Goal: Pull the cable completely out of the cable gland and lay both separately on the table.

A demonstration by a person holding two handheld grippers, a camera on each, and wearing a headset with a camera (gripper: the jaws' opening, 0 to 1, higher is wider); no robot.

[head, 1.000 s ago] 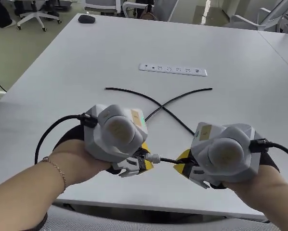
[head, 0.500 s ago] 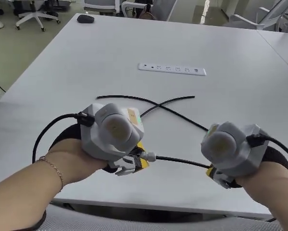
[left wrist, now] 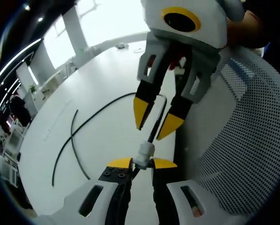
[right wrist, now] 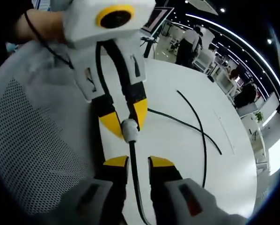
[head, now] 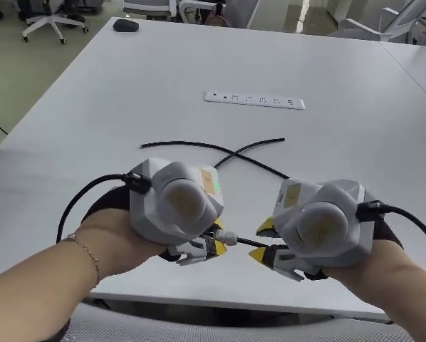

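**Left claw**: lower centre of the left gripper view. Yellow tips are clamped on the cable gland, a small white fitting that juts just past the tips. In the head view it sits lower centre-left, pointing toward the right of the frame and held above the near edge of the surface.

**Right claw**: bottom centre of the right gripper view. Yellow tips stand apart, and the cable runs up between them without being pinched. In the left gripper view this claw comes down from the top of the frame, its tips spread to either side of the cable. The two claws face each other, close but not touching.

**Cable**: thin and black, with one end still seated in the cable gland. It goes from there straight across the short gap to the right claw. Higher in the head view, two black runs lie flat on the surface and cross near the middle of the frame. Whether they are one piece cannot be told.

**Surface**: white, large.

**Power strip**: white, lying flat, upper centre of the head view, well apart from the cable.

**Mouse**: dark, upper left, near the far edge.

**Mesh chair back**: grey, right side of the left gripper view.
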